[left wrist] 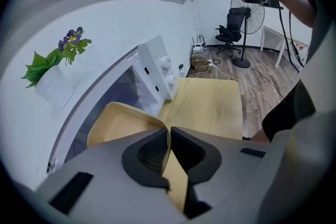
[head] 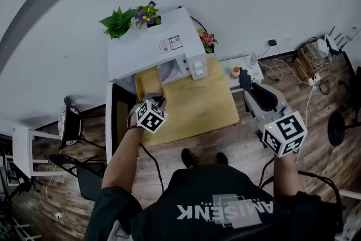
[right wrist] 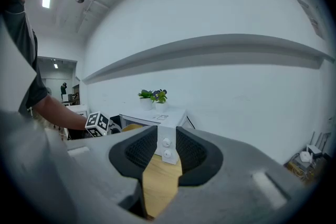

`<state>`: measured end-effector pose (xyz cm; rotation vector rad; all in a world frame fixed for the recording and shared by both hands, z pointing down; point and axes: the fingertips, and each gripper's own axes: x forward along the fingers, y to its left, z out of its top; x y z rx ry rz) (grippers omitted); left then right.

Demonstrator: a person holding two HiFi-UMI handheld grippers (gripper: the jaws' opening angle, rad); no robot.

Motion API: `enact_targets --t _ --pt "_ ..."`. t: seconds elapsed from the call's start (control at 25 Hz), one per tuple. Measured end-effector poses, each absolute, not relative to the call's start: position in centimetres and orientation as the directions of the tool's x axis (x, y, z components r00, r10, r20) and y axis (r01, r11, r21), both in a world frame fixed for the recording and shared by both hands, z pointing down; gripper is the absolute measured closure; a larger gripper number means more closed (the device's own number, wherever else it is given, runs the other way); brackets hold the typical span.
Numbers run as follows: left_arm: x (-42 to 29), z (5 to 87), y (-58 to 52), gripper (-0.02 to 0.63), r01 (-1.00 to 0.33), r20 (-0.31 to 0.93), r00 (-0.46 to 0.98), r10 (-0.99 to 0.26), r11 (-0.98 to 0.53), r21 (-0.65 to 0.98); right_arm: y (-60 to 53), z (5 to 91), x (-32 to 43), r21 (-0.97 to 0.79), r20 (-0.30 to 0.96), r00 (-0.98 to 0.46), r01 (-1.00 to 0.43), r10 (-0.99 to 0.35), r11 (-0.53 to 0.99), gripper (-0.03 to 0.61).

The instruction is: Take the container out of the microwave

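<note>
A white microwave (head: 152, 45) stands at the back of a wooden table (head: 197, 104), its door (head: 119, 121) swung open to the left. A shallow yellow container (head: 148, 83) sits at the oven's mouth, partly outside it. My left gripper (head: 158, 100) is shut on its near rim. In the left gripper view the thin rim runs between the pressed pads of that gripper (left wrist: 169, 131), and the container (left wrist: 118, 120) is in front of the microwave (left wrist: 149, 68). My right gripper (head: 245, 77) hovers off the table's right edge. In its own view its jaws (right wrist: 167, 136) stand slightly apart with nothing between them.
A leafy plant (head: 118, 22) and purple flowers (head: 148, 13) stand on the microwave, with a small flower pot (head: 208, 39) behind its right side. A bottle with an orange cap (head: 235, 71) and cables lie on the floor at right. A chair (head: 70, 124) stands at left.
</note>
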<state>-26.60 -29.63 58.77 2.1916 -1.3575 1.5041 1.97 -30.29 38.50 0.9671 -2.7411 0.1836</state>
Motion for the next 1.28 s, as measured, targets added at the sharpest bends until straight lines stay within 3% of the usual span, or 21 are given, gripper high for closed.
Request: enact_targets --t 0.92,1.28 --pt "-17.2 47.0 -19.5 0.591 -0.866 0.693 0.100 -0.714 -0.405 -0.292 -30.1 36.6 -0.4 -0.057 0.149 -0.924 -0.363 -0.352 0.930 0.483" --pt "-17.7 42.9 -17.1 0.592 -0.899 0.635 0.084 -0.768 -0.334 -0.285 -29.6 34.0 -2.5 -0.065 0.084 -0.927 -0.372 -0.366 0.926 0.506"
